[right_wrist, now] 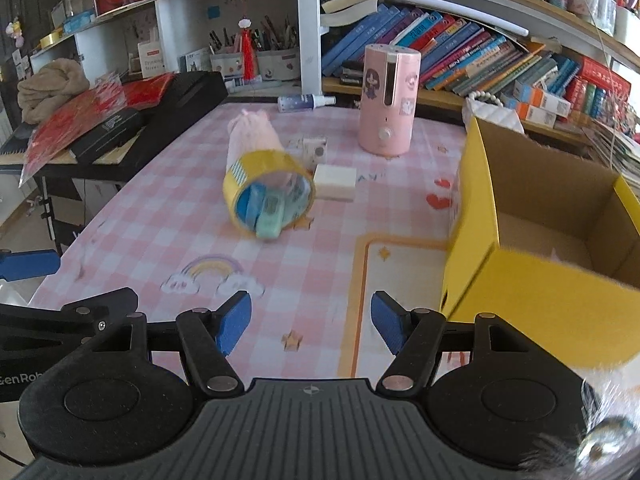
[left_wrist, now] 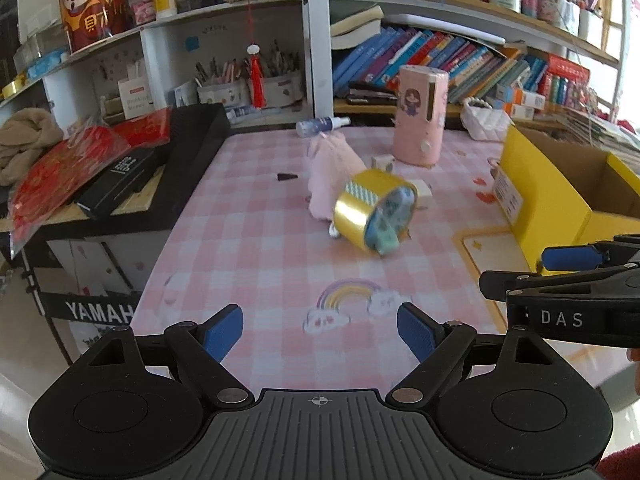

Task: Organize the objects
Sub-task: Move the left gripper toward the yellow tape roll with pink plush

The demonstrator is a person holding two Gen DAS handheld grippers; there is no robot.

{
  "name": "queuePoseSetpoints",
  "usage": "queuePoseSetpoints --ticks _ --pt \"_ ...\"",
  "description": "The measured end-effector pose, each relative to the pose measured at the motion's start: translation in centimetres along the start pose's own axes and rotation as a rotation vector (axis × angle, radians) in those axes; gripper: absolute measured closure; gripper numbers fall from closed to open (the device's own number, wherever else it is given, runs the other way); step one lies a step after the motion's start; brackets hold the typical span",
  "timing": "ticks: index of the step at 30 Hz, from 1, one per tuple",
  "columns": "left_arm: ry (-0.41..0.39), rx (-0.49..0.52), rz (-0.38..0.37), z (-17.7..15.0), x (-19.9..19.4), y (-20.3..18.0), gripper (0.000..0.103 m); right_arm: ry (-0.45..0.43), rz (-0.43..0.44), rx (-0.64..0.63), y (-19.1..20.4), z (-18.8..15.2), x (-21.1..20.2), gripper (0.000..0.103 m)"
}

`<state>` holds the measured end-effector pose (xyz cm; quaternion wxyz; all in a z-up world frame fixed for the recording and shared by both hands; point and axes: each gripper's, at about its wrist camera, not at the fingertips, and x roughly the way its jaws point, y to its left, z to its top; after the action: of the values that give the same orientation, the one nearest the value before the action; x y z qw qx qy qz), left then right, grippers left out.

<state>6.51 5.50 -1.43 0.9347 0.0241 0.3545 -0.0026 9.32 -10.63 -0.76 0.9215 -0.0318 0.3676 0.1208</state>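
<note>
A gold tape roll (left_wrist: 370, 206) lies on its side mid-table with a teal item (left_wrist: 386, 236) inside it; it also shows in the right wrist view (right_wrist: 268, 192). A pink plush (left_wrist: 334, 168) lies behind it, also in the right wrist view (right_wrist: 250, 134). A white block (right_wrist: 335, 181) and a small cube (right_wrist: 316, 150) sit beside them. A yellow cardboard box (right_wrist: 532, 280) stands open at the right, also in the left wrist view (left_wrist: 548, 196). My left gripper (left_wrist: 320, 330) is open and empty, short of the roll. My right gripper (right_wrist: 311, 320) is open and empty next to the box.
A pink cylinder appliance (right_wrist: 388, 100) stands at the table's back, a spray bottle (right_wrist: 306, 101) lies behind. A black keyboard (left_wrist: 160, 168) with red packets borders the left. Bookshelves (left_wrist: 440, 56) line the back. The checked tablecloth (right_wrist: 160, 216) covers the table.
</note>
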Motion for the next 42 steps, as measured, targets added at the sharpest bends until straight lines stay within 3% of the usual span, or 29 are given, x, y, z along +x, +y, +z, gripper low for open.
queuePoseSetpoints --ticks 8,18,31,39,42 --pt "0.005 -0.043 0.02 2.1 2.8 -0.2 0.017 0.001 0.024 -0.027 -1.6 3.1 3.3 0.039" --pt "0.066 -0.059 0.041 3.3 6.0 -0.6 0.017 0.052 0.057 -0.034 -3.0 5.0 7.3 0.039" --pt "0.058 0.041 0.026 6.1 10.9 -2.3 0.02 0.007 0.07 0.018 -4.7 8.8 10.0 0.039" --pt "0.061 0.119 -0.005 7.9 14.1 -3.8 0.036 -0.047 0.034 0.027 -6.0 9.6 9.5 0.039" --pt "0.066 0.152 -0.018 8.3 15.0 -4.7 0.05 -0.049 0.026 0.036 -6.5 9.7 9.5 0.039"
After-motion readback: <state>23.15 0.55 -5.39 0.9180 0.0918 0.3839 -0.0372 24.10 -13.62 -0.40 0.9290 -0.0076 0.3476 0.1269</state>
